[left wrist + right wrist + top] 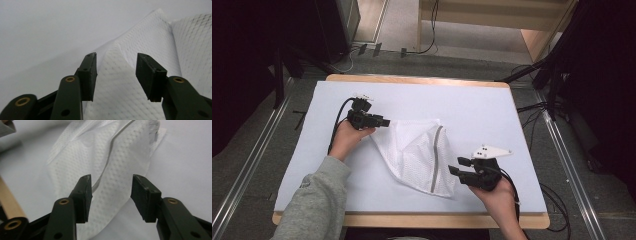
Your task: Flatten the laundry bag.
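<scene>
We have the white mesh bag (419,155) lying flat mid-worktop (492,105). Our left tool (383,121) at its ten o'clock corner and right tool (457,165) at four o'clock both gape, gripping nothing, probably so the folded bag rests flat.

Mesh bag (419,152): white woven cloth, fine perforated dot pattern, matt, slightly translucent where layers overlap, soft folds. Grey zipper strip (435,160) down the bag's middle, smoother than the mesh, faint sheen in the right gripper view. Under the bag, table cover (462,102): pale, matt, smooth, looks like paper or thin sheet, can't tell which. Around the cover, table edge (412,79): light wood, satin finish. Left gripper (116,72) and right gripper (111,195): black matt plastic jaws, pads (143,195) with slightly rough, scuffed faces; brass-coloured metal bushings (70,79) at the pivots, glossy. Sleeve (314,200) left of the bag: grey knit cloth, matt.
</scene>
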The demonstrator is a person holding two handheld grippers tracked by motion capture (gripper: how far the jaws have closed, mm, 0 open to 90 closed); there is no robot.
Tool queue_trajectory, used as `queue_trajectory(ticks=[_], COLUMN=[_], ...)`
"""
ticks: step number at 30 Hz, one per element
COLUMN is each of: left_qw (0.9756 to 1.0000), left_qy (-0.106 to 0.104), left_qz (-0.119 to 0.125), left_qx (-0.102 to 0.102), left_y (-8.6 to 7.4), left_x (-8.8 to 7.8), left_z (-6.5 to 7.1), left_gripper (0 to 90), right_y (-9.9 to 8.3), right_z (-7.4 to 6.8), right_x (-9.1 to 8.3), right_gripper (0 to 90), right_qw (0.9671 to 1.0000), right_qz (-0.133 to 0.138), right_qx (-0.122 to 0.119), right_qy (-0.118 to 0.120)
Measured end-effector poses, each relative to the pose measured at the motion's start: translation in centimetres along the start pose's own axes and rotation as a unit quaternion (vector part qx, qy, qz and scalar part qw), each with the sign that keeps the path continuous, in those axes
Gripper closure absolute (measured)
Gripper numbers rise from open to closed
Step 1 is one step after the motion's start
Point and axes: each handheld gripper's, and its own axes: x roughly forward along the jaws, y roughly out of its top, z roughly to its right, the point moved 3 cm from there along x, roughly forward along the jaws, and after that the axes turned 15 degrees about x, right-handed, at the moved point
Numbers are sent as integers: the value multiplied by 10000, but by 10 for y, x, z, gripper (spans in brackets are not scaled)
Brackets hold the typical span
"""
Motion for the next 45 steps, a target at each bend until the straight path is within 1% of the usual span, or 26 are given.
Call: queue_trajectory(ticks=[2, 3, 4, 5, 6, 8, 9, 10, 12, 14, 15, 16, 17, 19, 20, 21, 22, 23, 24, 25, 28, 31, 33, 37, 43, 45], left_qw=[9999, 9997, 9996, 9996, 9996, 9994, 9993, 9993, 9989, 9991, 9992, 9991, 9990, 9986, 9984, 9983, 9981, 9978, 9977, 9978, 9984, 9992, 9994, 9995, 9988, 9986], left_qy=[3, 24, 15, -4, -31, -73, -138, -138, -169, -167, -168, -177, -140, -135, -175, -210, -223, -258, -266, -254, -239, -136, -23, 85, 219, 241], left_qz=[-130, -148, -155, -189, -217, -254, -281, -281, -367, -323, -322, -341, -353, -398, -439, -462, -498, -543, -564, -556, -456, -353, -336, -266, -10, 12], left_qx=[113, 166, 217, 214, 195, 236, 205, 205, 221, 203, 169, 175, 249, 305, 296, 285, 285, 282, 283, 267, 227, 122, 40, -125, -438, -467], left_y=[4, 5, 6, 6, 7, 7, 6, 6, 3, 1, 1, 0, -1, -1, -1, -2, -2, -2, -3, -2, -1, -4, -8, -14, -21, -24], left_x=[7, 9, 11, 14, 17, 23, 27, 27, 30, 29, 28, 28, 28, 28, 29, 29, 29, 29, 29, 28, 22, 12, 5, -8, -26, -31], left_z=[-2, -3, -4, -5, -6, -6, -6, -6, -6, -7, -7, -7, -6, -4, -3, -3, -2, -2, -1, 0, -3, -10, -16, -28, -41, -45], left_gripper=[483, 464, 463, 463, 462, 460, 459, 460, 464, 509, 578, 614, 614, 699, 742, 831, 831, 893, 893, 900, 900, 900, 900, 900, 900, 900], right_y=[9, 17, 22, 22, 26, 36, 44, 48, 51, 57, 59, 60, 60, 60, 59, 58, 58, 56, 56, 56, 57, 57, 57, 56, 50, 47], right_z=[5, 9, 10, 10, 11, 14, 15, 16, 17, 18, 18, 18, 18, 19, 20, 21, 21, 22, 22, 23, 23, 22, 21, 19, 19, 20], right_x=[11, 20, 24, 24, 28, 35, 42, 45, 49, 59, 65, 69, 69, 76, 79, 82, 82, 82, 82, 80, 78, 72, 68, 61, 52, 49], right_gripper=[506, 485, 469, 469, 455, 398, 366, 355, 345, 330, 338, 365, 365, 476, 552, 707, 707, 804, 804, 848, 863, 869, 874, 878, 878, 877], right_qw=[10000, 9999, 10000, 10000, 10000, 10000, 10000, 9999, 9999, 9999, 9999, 9998, 9998, 9998, 9997, 9993, 9993, 9991, 9991, 9989, 9990, 9993, 9994, 9995, 9994, 9994], right_qz=[-40, -92, -51, -51, -39, 35, 30, 69, 71, 44, 24, 0, 0, -107, -154, -305, -305, -366, -366, -400, -375, -330, -300, -289, -294, -296], right_qx=[-20, -16, -27, -27, -20, -5, 47, 52, 43, 81, 126, 131, 131, 134, 142, 144, 144, 147, 147, 189, 204, 152, 146, 142, 161, 189], right_qy=[-54, -47, -61, -61, -70, -40, -51, -79, -76, -81, -105, -115, -115, -131, -159, -153, -153, -166, -166, -121, -88, -86, -76, -55, -61, -44])
